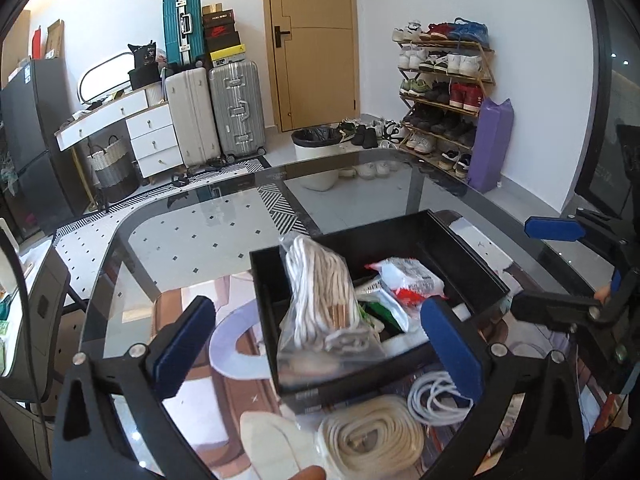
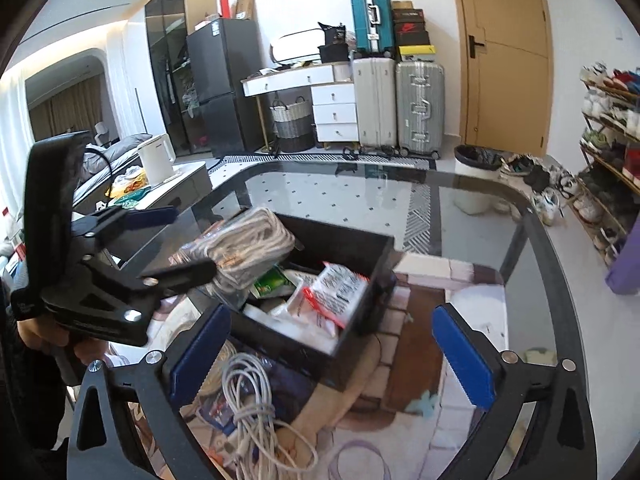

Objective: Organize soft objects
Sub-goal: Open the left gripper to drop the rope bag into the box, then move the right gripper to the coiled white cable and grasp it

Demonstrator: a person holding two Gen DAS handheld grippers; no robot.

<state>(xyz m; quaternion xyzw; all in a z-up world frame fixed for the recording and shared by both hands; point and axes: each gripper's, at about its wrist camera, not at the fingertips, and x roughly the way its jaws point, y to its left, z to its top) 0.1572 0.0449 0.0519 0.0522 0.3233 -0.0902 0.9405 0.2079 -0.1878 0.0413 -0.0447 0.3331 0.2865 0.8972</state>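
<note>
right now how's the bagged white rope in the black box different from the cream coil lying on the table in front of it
The bagged white rope stands tilted in the black box, leaning over its near wall; the cream coil lies flat on the glass table outside it. The rope's strands are thin and bundled lengthwise; the coil is a broad flat band wound in a spiral. Both are pale, soft and in clear plastic, and neither is gripped.

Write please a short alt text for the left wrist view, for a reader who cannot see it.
The open left gripper frames a black bin on a glass table; a clear bag of white rope leans upright on the bin's near wall, with snack packets behind it. A coiled cream strap and white cable lie nearer.
</note>
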